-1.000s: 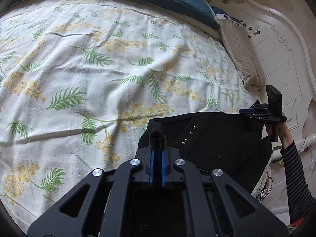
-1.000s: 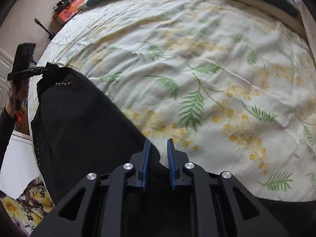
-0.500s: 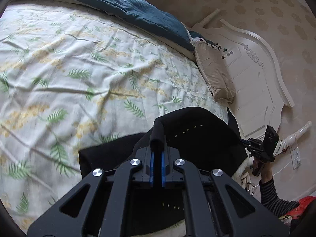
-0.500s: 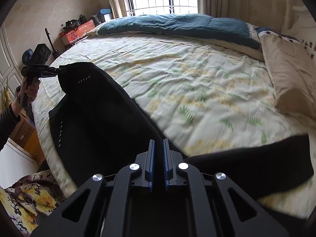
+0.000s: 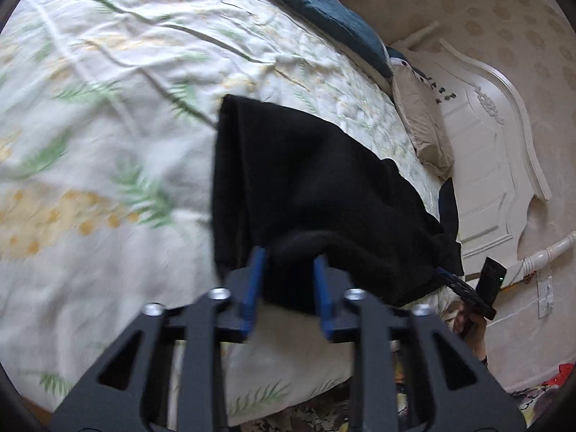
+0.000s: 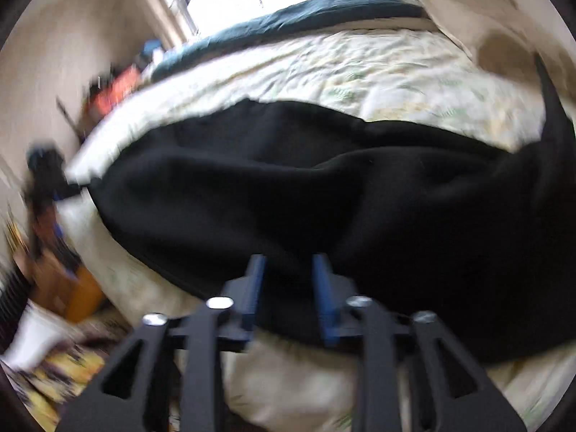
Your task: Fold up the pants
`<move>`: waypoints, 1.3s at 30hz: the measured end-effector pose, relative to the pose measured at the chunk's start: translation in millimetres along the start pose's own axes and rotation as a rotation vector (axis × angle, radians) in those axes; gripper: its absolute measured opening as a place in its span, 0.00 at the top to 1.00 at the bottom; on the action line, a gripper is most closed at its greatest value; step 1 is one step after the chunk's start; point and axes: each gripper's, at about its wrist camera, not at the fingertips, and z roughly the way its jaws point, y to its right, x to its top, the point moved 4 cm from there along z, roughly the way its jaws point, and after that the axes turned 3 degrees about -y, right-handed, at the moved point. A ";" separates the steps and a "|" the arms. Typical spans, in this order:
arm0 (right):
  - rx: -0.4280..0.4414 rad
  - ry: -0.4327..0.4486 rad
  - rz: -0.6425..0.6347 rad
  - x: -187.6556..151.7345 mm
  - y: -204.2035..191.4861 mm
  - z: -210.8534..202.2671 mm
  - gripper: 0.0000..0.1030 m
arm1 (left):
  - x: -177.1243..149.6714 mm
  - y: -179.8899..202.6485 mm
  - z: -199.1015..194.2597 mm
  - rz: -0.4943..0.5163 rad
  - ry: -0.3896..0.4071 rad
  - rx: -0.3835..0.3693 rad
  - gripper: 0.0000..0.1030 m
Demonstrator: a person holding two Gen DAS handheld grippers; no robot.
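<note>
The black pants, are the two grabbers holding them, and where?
Not firmly. The pants lie on the bed, their near edge between both pairs of jaws. The left gripper and right gripper are opening, letting go.

The right hand-held gripper (image 6: 288,288) is opening its blue jaws, with black pants (image 6: 270,187) bunched between them. The pants lie across the floral bed (image 6: 378,72); the frame is blurred.

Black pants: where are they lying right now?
The black pants lie on the floral bedsheet near the bed's edge, between both opening grippers, below the beige pillow.
</note>
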 end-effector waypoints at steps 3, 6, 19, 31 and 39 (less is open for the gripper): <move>0.115 0.044 0.165 -10.2 6.2 -7.5 0.47 | -11.2 -11.7 -24.3 -0.071 0.079 0.007 0.60; 0.241 0.073 0.306 -20.8 9.0 -6.1 0.47 | -24.1 -10.5 -42.4 -0.158 0.142 -0.037 0.60; 0.427 0.069 0.476 -30.1 -18.1 30.5 0.41 | -39.0 20.0 15.9 -0.302 0.186 -0.093 0.60; 0.476 0.135 0.625 -43.1 -0.3 24.6 0.40 | -33.7 13.5 26.6 -0.240 0.222 0.027 0.94; 0.366 0.189 0.717 -43.9 18.9 18.8 0.41 | -33.0 3.0 28.4 -0.261 0.207 0.001 0.94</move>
